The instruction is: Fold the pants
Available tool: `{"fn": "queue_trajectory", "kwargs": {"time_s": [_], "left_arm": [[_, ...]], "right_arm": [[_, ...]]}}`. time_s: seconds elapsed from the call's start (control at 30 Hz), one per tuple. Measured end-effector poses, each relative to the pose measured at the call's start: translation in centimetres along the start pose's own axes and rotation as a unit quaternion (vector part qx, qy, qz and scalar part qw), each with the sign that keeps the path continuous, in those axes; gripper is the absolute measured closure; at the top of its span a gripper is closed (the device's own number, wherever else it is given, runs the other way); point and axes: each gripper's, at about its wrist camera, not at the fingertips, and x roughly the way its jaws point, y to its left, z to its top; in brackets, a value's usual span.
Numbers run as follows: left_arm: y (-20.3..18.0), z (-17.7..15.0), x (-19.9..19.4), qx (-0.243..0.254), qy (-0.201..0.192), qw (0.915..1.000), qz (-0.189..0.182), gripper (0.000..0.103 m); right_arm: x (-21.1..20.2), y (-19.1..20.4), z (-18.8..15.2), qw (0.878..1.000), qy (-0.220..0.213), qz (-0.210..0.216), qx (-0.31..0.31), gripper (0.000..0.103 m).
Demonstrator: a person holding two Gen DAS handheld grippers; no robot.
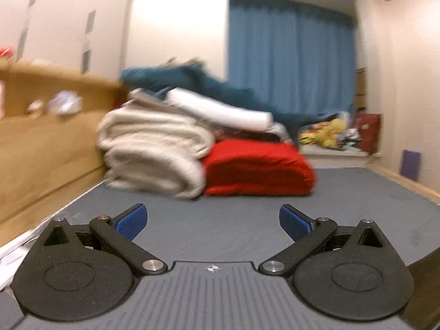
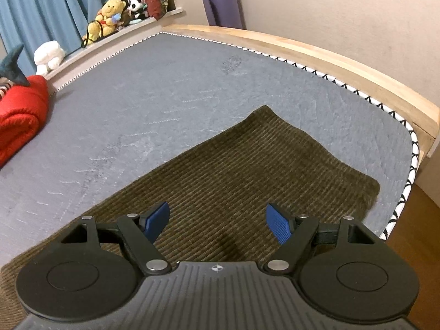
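Olive-brown corduroy pants (image 2: 247, 170) lie flat on the grey mattress (image 2: 165, 96), reaching toward its right corner. My right gripper (image 2: 217, 221) hovers open just above the cloth, nothing between its blue pads (image 2: 277, 224). In the left wrist view my left gripper (image 1: 213, 221) stands open over bare mattress (image 1: 220, 206), pointing nearly level toward the bedding pile; its picture is blurred. A dark brown patch at the lower right edge (image 1: 423, 283) may be the pants.
Folded cream blankets (image 1: 154, 151), a red blanket (image 1: 258, 173) and teal cloth (image 1: 192, 79) are stacked at the mattress's far end. A wooden headboard shelf (image 1: 55, 126) runs on the left. Soft toys (image 2: 104, 16) sit on a ledge; a wooden bed rail (image 2: 343, 57) borders the right.
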Motion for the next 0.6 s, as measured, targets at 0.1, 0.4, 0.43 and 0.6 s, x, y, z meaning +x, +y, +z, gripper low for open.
{"fn": "queue_trajectory", "kwargs": {"time_s": [0.1, 0.4, 0.43, 0.6], "left_arm": [[-8.5, 0.5, 0.6, -0.006, 0.003, 0.9995, -0.030, 0.001], [-32.8, -6.0, 3.9, 0.015, 0.137, 0.9760, -0.168, 0.004], [-34.1, -6.8, 3.7, 0.034, 0.136, 0.9741, -0.177, 0.008], [-38.3, -9.5, 3.6, 0.082, 0.148, 0.9612, -0.218, 0.019]], "right_arm": [[-0.5, -0.5, -0.4, 1.000, -0.001, 0.001, 0.003, 0.024], [-2.1, -3.5, -1.7, 0.999, -0.010, 0.001, 0.046, 0.025], [-2.2, -3.9, -1.7, 0.999, -0.015, 0.002, 0.045, 0.025], [-2.7, -5.9, -1.8, 0.998, -0.056, 0.001, 0.027, 0.040]]}}
